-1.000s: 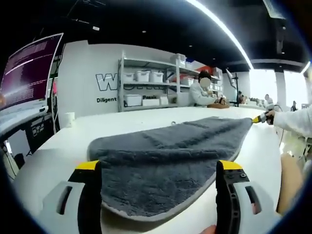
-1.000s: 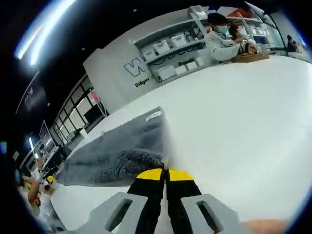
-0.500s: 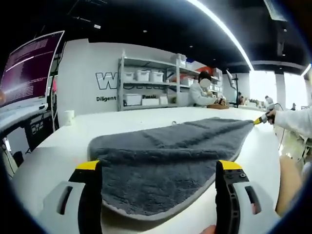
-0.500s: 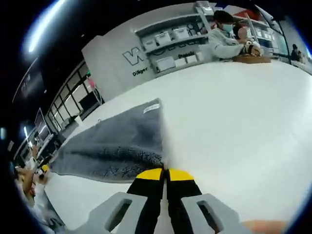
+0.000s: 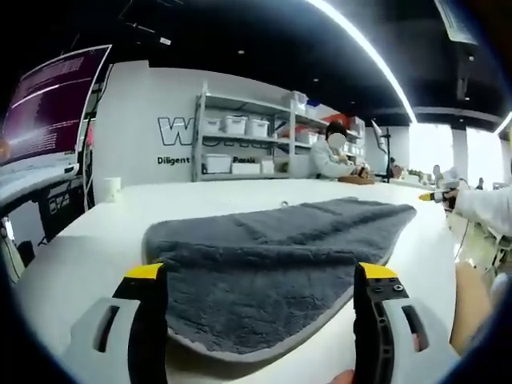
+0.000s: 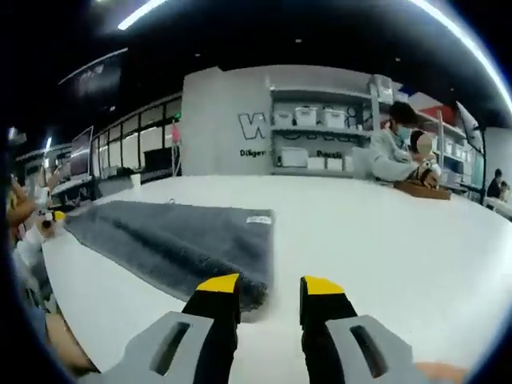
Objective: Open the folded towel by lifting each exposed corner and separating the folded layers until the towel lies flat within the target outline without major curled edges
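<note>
The grey towel [image 5: 272,256] lies spread out on the white table [image 5: 80,248]. Its near edge sits between the wide-apart jaws of my left gripper [image 5: 260,276], which is open and not pinching it. In the right gripper view the towel [image 6: 176,236] stretches to the left with a small white label by its far corner. Its near corner rests on the table just beside the left jaw of my right gripper [image 6: 270,288], which is open with nothing in it. The right gripper [image 5: 432,194] also appears off the towel's far tip, held by a white-sleeved hand.
Shelves with white bins [image 5: 240,144] line the back wall. Two seated people [image 6: 396,152] work at the table's far end by a wooden object [image 6: 420,190]. A white cup [image 5: 108,190] stands at the left edge below a monitor [image 5: 48,104]. Bare tabletop [image 6: 384,240] lies right of the towel.
My right gripper has opened and let go of the towel corner, which now lies flat on the table. Its view has swung level. The left gripper has stayed open and still.
</note>
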Motion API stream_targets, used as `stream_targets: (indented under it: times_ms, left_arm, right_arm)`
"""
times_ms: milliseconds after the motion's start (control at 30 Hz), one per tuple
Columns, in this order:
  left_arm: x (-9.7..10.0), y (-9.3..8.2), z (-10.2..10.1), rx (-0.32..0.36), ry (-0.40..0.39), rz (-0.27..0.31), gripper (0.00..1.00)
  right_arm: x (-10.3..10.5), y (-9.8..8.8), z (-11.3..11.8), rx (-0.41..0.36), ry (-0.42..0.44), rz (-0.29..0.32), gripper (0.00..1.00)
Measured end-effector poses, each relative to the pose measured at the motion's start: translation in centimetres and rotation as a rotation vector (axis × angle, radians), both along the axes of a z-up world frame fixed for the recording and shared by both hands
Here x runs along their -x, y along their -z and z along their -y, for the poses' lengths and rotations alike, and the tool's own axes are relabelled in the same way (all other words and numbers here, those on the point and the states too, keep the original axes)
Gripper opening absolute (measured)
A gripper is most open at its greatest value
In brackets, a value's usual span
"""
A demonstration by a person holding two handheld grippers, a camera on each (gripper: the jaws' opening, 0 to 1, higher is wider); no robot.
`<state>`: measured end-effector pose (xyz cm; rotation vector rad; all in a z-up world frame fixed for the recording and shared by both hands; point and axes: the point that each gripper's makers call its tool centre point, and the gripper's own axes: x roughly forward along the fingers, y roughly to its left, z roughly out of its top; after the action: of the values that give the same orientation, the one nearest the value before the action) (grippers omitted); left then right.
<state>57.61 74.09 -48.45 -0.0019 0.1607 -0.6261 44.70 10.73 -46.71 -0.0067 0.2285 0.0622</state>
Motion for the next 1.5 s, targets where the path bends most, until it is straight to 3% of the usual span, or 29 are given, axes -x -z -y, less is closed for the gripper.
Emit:
stream_targets:
  times_ms: [200, 433, 567, 767, 1100, 1500]
  left_arm:
    - [0.0, 0.0, 0.0, -0.003, -0.002, 0.001, 0.97]
    - [-0.1, 0.0, -0.1, -0.004, -0.004, 0.000, 0.99]
    - [0.0, 0.1, -0.1, -0.003, -0.006, -0.004, 0.99]
    - [0.0, 0.1, -0.1, -0.001, -0.004, -0.003, 0.99]
    - [0.0, 0.1, 0.0, 0.003, 0.005, -0.010, 0.99]
    - [0.0, 0.1, 0.1, 0.009, 0.008, -0.013, 0.99]
  right_arm:
    - [-0.5, -1.4, -2.7, 0.034, -0.078, 0.014, 0.46]
    - [-1.3, -2.1, -6.9, 0.028, -0.198, -0.012, 0.53]
    - [-1.8, -2.6, -9.2, -0.012, -0.275, -0.028, 0.74]
    - [-2.2, -3.6, -11.0, -0.017, -0.315, -0.014, 0.77]
    - [-3.6, -3.2, -12.0, -0.021, -0.318, -0.036, 0.83]
    - [-7.4, -1.7, -13.6, -0.016, -0.339, -0.113, 0.98]
